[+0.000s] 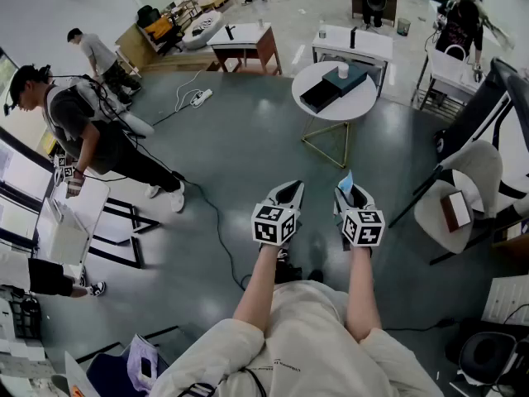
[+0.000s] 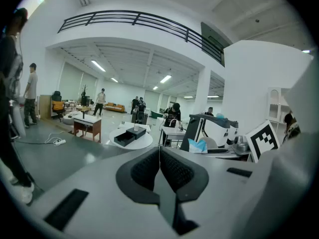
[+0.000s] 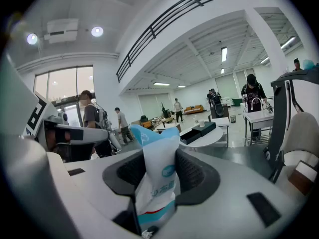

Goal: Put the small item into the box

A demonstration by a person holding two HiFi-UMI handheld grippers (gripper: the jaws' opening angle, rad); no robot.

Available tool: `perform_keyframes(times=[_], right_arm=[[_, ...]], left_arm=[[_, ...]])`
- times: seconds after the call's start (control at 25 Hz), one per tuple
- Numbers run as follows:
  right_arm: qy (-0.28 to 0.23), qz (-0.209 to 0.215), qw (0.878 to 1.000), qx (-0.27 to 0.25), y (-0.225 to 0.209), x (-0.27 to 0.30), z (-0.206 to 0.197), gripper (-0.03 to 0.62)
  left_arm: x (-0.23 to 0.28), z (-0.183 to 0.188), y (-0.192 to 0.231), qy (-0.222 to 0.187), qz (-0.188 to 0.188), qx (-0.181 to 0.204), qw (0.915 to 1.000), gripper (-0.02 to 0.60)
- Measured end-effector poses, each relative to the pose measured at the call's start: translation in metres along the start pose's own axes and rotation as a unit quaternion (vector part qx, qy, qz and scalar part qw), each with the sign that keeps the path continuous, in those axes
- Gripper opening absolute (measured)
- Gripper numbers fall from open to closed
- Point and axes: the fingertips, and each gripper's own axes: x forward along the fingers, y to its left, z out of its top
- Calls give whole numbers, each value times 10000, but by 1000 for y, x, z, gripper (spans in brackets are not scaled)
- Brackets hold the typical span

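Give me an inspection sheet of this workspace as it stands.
Surface: round white table ahead, beyond both grippers.
Job's things: black box open on the table; blue-and-white packet in the right gripper.
Clutter: small white cup by the box.
Grippers: left gripper shut, empty; right gripper shut on the packet.
Cables: power strip and black cable on the floor.
Surroundings: people at left, chair at right.
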Motion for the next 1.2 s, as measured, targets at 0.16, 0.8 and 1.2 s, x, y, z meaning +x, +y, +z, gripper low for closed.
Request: perform_keyframes(times=[0.16, 0.8, 1.2], right_arm=[[-28, 21, 10000, -17, 3, 4, 10, 202], [-221, -92, 9984, 518, -28, 3, 20, 202], [-297, -166, 9979, 552, -70, 28, 55, 202]], left_arm=[[1, 5, -2, 1, -41, 100, 9999, 21], [34, 9, 1, -13, -186, 38, 9998, 21], [107, 52, 1, -17, -412, 109, 9991, 21]])
